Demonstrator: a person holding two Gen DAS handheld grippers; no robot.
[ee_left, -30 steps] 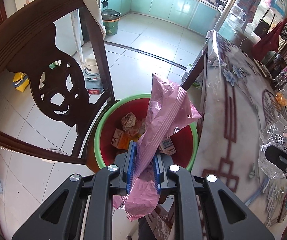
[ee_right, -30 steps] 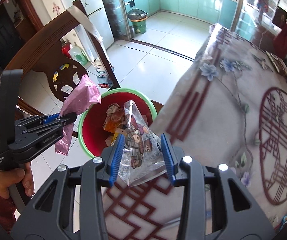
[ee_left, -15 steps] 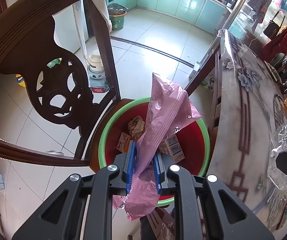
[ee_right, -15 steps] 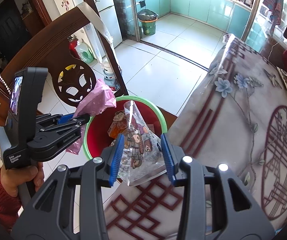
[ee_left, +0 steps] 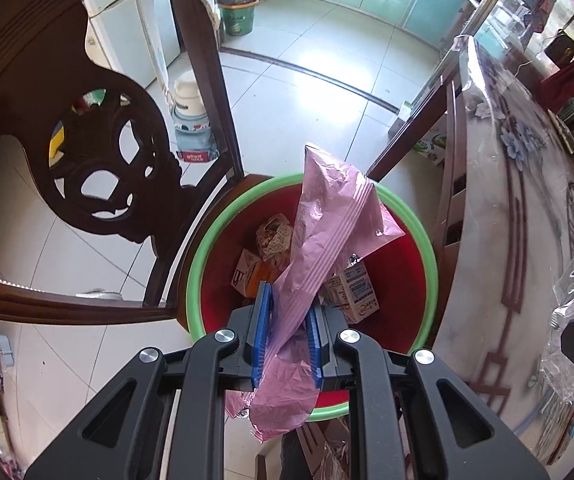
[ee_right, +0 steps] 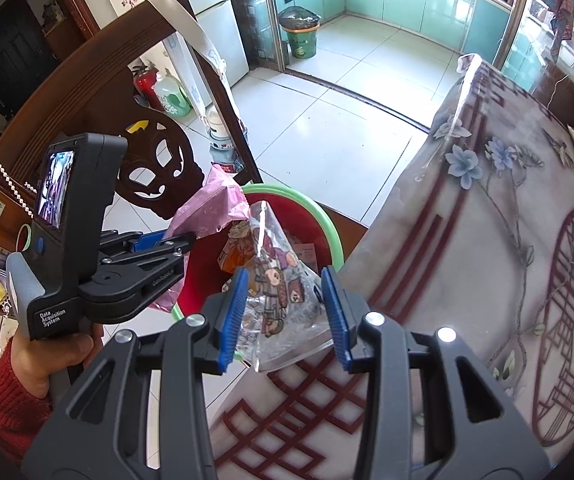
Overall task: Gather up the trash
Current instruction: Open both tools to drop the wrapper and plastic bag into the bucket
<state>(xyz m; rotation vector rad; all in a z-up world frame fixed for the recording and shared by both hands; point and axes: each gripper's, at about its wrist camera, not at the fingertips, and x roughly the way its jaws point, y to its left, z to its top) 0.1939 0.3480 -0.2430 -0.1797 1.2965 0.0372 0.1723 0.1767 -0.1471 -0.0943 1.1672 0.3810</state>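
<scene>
Two trash bags held over the red bin beside the worktop.

Largest first: worktop (ee_right: 487, 208) under a flower-printed clear cover, from 12 to 5 o'clock in the right wrist view; carved dark chair (ee_left: 99, 152) at 9 to 11 o'clock in the left. Red bin with green rim (ee_left: 407, 280), holding cartons and wrappers, at 12 o'clock of the left claw (ee_left: 287, 324), directly beneath. Left claw pinched tight on pink bag (ee_left: 327, 232), bag rising toward 12 o'clock. Right claw (ee_right: 285, 312) clamped on clear printed bag (ee_right: 275, 284), partly apart, over bin edge and worktop corner. Legible on left claw's body: "Data Acquisition System". Carton print too small to read.
</scene>
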